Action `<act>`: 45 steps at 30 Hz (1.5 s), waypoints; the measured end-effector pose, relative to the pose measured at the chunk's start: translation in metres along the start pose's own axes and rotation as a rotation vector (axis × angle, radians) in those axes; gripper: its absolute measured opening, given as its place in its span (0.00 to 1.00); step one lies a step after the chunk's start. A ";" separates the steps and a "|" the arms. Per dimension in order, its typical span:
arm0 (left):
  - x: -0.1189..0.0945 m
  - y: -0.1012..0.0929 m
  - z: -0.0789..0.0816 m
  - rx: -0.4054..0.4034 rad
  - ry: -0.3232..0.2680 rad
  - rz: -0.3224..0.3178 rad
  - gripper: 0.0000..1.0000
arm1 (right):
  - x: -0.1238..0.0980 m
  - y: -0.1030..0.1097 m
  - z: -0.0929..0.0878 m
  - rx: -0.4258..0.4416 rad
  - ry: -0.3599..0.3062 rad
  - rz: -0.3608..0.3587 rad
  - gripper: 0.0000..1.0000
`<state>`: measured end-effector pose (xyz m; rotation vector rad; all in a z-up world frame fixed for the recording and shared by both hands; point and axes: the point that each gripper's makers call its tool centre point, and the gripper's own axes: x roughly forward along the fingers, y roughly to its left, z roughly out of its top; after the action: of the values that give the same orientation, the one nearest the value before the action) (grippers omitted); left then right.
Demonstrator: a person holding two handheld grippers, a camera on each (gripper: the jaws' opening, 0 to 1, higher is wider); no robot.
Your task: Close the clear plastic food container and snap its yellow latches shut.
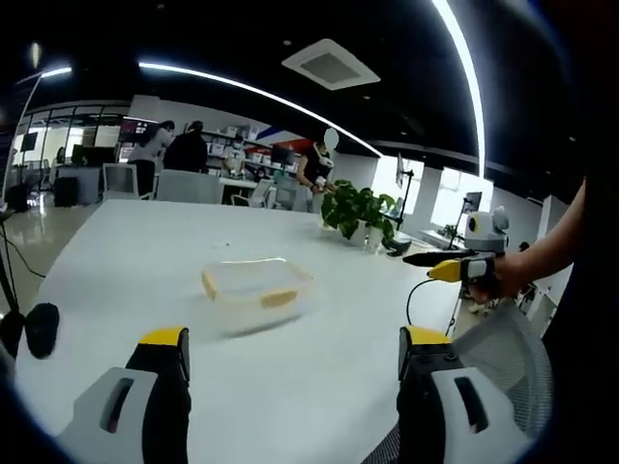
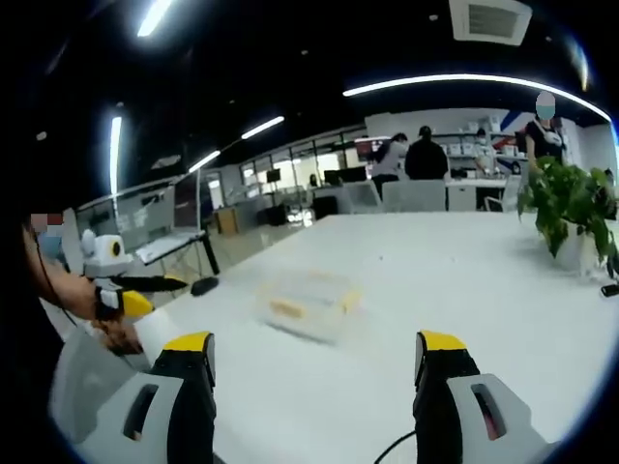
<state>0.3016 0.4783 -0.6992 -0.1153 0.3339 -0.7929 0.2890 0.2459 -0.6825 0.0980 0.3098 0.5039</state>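
A clear plastic food container [image 1: 256,290] with yellow latches rests on the white table [image 1: 145,251], blurred, so I cannot tell how its lid sits. My left gripper [image 1: 295,356] stands open short of it, with nothing between its yellow-tipped jaws. Off to the right a hand holds my right gripper [image 1: 447,264] beyond the table's edge. In the right gripper view the container [image 2: 309,302] lies ahead of my open right gripper [image 2: 314,356], well apart from it. My left gripper [image 2: 135,292] shows at the left there, held by a hand.
A potted plant [image 1: 360,211] [image 2: 571,203] stands at the table's far side. A small black object [image 1: 41,329] [image 2: 203,285] lies near the table's edge. A mesh chair back [image 1: 503,353] [image 2: 82,377] is close by. People and desks stand far behind.
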 end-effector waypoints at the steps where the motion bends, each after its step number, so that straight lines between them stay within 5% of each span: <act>1: -0.001 -0.001 -0.001 -0.003 -0.002 0.003 0.90 | -0.001 0.000 0.000 -0.004 -0.005 -0.002 0.84; 18: -0.001 -0.021 -0.019 0.065 0.001 0.064 0.86 | -0.007 0.007 -0.001 -0.030 -0.024 0.015 0.84; 24: -0.003 -0.014 -0.022 0.074 0.011 0.088 0.83 | -0.007 0.003 0.000 -0.006 -0.038 0.001 0.84; 45: -0.002 -0.014 -0.038 0.080 0.073 0.081 0.80 | -0.001 0.021 -0.024 -0.041 0.048 0.059 0.82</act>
<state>0.2776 0.4707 -0.7309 0.0025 0.3735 -0.7304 0.2712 0.2645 -0.7012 0.0556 0.3436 0.5719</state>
